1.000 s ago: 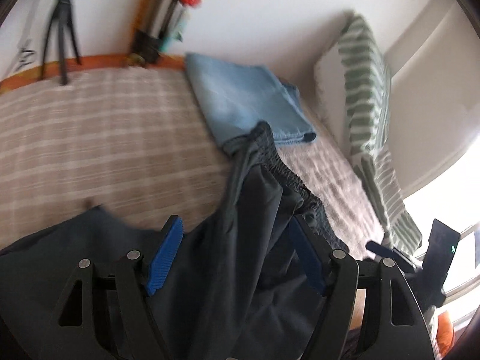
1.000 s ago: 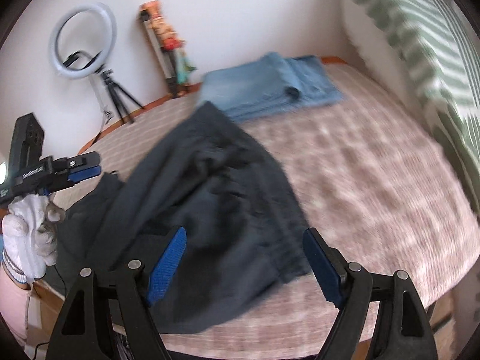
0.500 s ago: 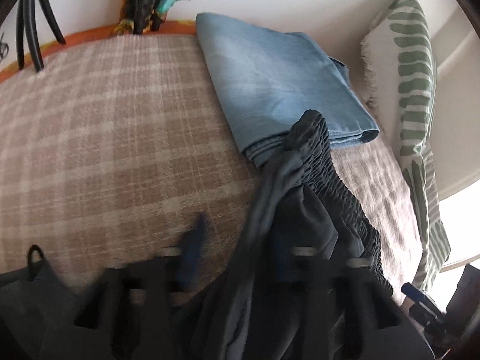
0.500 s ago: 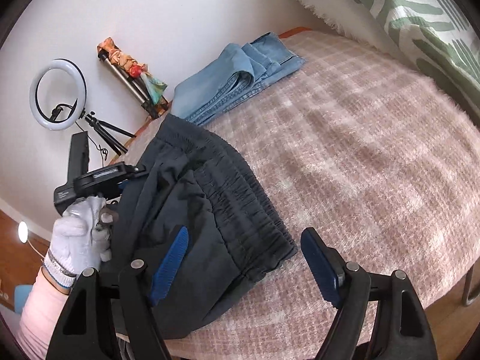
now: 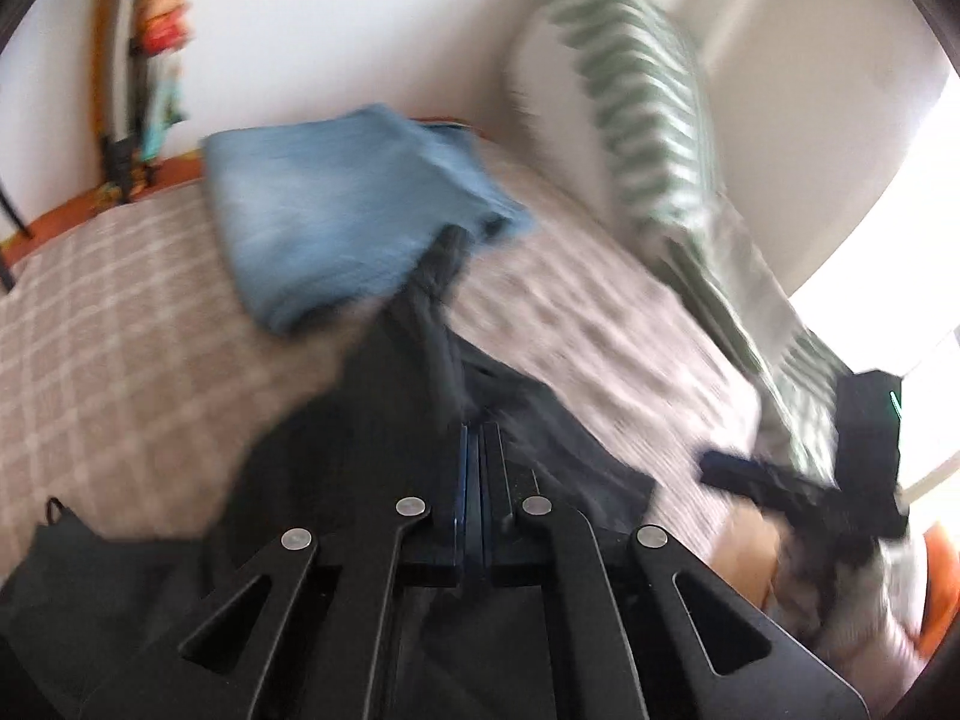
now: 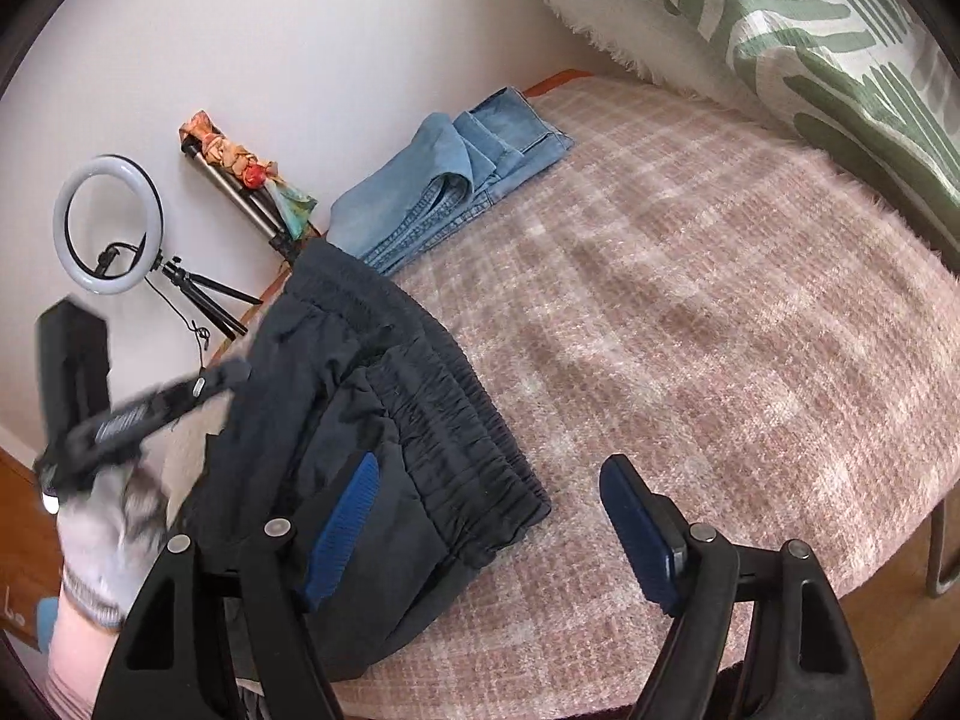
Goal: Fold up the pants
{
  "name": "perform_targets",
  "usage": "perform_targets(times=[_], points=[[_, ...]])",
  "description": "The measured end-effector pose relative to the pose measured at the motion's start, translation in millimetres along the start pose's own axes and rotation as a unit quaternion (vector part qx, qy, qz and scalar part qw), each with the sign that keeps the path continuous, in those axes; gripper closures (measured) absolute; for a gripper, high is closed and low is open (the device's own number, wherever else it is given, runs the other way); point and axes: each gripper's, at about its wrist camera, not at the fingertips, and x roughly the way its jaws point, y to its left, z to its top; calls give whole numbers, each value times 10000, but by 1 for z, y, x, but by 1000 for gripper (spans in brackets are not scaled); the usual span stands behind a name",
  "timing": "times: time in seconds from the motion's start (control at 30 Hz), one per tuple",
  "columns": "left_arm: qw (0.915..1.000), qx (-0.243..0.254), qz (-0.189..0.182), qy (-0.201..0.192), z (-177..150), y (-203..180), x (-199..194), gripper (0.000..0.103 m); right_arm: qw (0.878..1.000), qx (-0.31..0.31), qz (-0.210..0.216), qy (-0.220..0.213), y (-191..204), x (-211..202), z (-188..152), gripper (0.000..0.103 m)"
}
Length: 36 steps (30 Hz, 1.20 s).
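Dark pants [image 6: 384, 420] with a gathered elastic waistband lie bunched on the plaid bed cover [image 6: 690, 330], near its front edge. My left gripper [image 5: 479, 450] has its blue pads pressed together, and the dark pants [image 5: 390, 420] lie right under and ahead of the tips; the view is blurred, so I cannot tell whether cloth is pinched. My right gripper [image 6: 489, 516] is open, its left finger over the pants and its right finger over the bare cover. The left gripper also shows in the right wrist view [image 6: 144, 408], held by a gloved hand at the pants' left side.
Folded blue jeans [image 6: 456, 180] lie at the far side of the bed by the wall. A green-and-white pillow [image 6: 810, 30] stands at the right. A ring light on a tripod [image 6: 108, 228] and a bundled tripod [image 6: 240, 180] stand by the wall.
My left gripper has shut from open and dropped toward the pants. My right gripper has stayed open and moved in closer over the waistband.
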Motion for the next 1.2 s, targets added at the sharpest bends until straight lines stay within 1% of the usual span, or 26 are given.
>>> perform_targets(times=[0.1, 0.17, 0.2, 0.23, 0.27, 0.3, 0.33, 0.37, 0.4, 0.43, 0.47, 0.5, 0.53, 0.6, 0.7, 0.77, 0.9, 0.97, 1.0, 1.03, 1.07, 1.1, 1.13, 1.2], points=[[9979, 619, -26, 198, -24, -31, -1, 101, 9999, 67, 60, -75, -2, -4, 2, 24], [9967, 755, -38, 307, -33, -41, 1, 101, 9997, 154, 152, -119, -5, -6, 3, 24], [9961, 848, 42, 253, -36, -43, -1, 101, 9995, 215, 221, -117, -6, -6, 4, 24], [9958, 891, 180, 126, -36, -44, -5, 101, 9990, 308, 319, -86, -9, -5, 4, 24], [9964, 806, 244, 72, -33, -40, -7, 101, 9984, 385, 408, -41, -10, -3, 5, 24], [9976, 654, 235, 69, -30, -33, -8, 97, 9977, 457, 509, 5, -11, -1, 4, 24], [9990, 405, 139, 102, -24, -22, -9, 84, 9972, 485, 574, 57, -11, 1, 5, 24], [9995, 258, 136, 129, -19, -13, -9, 71, 9970, 483, 593, 94, -10, 3, 5, 24], [9996, 154, 219, 77, -13, -4, -12, 49, 9971, 457, 592, 122, -7, 4, 5, 24], [9995, 117, 309, -19, -11, -1, -14, 43, 9973, 408, 594, 137, -4, 5, 5, 24], [9989, 130, 438, -109, -6, 6, -17, 42, 9974, 352, 609, 135, -1, 6, 5, 24], [9983, 150, 548, -114, 0, 13, -18, 40, 9975, 303, 619, 132, 1, 6, 5, 24], [9979, 115, 623, -100, 4, 21, -17, 33, 9978, 232, 610, 125, 5, 6, 6, 24], [9976, 5, 692, -61, 12, 36, -15, 24, 9981, 153, 584, 122, 10, 8, 6, 24], [9968, -257, 749, 44, 20, 60, -5, 24, 9976, 157, 653, 160, 13, 11, 7, 24], [9964, -444, 680, 229, 24, 75, 9, 24, 9974, 116, 691, 175, 17, 12, 7, 24], [9939, -645, 760, 477, 25, 91, 39, 24, 9970, -27, 755, 184, 28, 15, 7, 24], [9924, -780, 771, 560, 24, 97, 54, 24, 9970, -69, 759, 165, 32, 15, 7, 24], [9917, -867, 760, 564, 23, 100, 59, 30, 9969, -80, 762, 150, 33, 15, 7, 24], [9912, -979, 703, 555, 22, 103, 63, 53, 9969, -81, 768, 134, 34, 14, 8, 24], [9903, -1101, 613, 580, 22, 106, 68, 70, 9968, -66, 782, 117, 34, 14, 8, 24], [9896, -1178, 551, 622, 22, 109, 73, 99, 9968, -55, 794, 104, 33, 13, 9, 24], [9895, -1196, 521, 618, 22, 108, 77, 100, 9968, -53, 789, 87, 33, 12, 9, 24], [9914, -1039, 607, 515, 23, 100, 74, 101, 9972, -58, 748, 56, 33, 12, 10, 24]])
